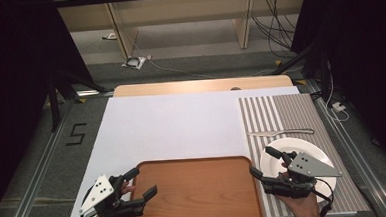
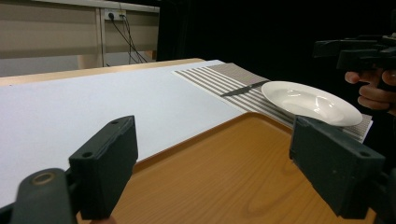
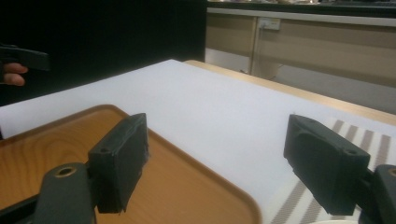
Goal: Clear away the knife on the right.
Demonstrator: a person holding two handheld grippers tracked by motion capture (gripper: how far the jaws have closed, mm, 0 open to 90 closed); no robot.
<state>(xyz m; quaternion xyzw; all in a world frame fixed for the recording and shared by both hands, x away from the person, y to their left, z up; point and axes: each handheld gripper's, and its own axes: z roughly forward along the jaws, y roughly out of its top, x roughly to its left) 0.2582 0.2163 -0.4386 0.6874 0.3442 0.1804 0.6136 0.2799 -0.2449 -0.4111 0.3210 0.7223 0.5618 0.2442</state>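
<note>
My left gripper (image 1: 136, 184) and right gripper (image 1: 265, 161) both hang with jaws wide apart, holding nothing. The right hovers over the glossy white plate's (image 1: 317, 154) near rim beside the smooth wooden tray (image 1: 200, 193); I judge a careless pinch could skid the plate into the thin knife (image 1: 281, 132) on the ribbed mat (image 1: 281, 111).

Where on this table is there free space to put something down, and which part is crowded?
Free: the white sheet beyond the wooden tray, left of the striped mat, and the tray's bare inside. Crowded: the mat, where a white plate and a knife lie.
</note>
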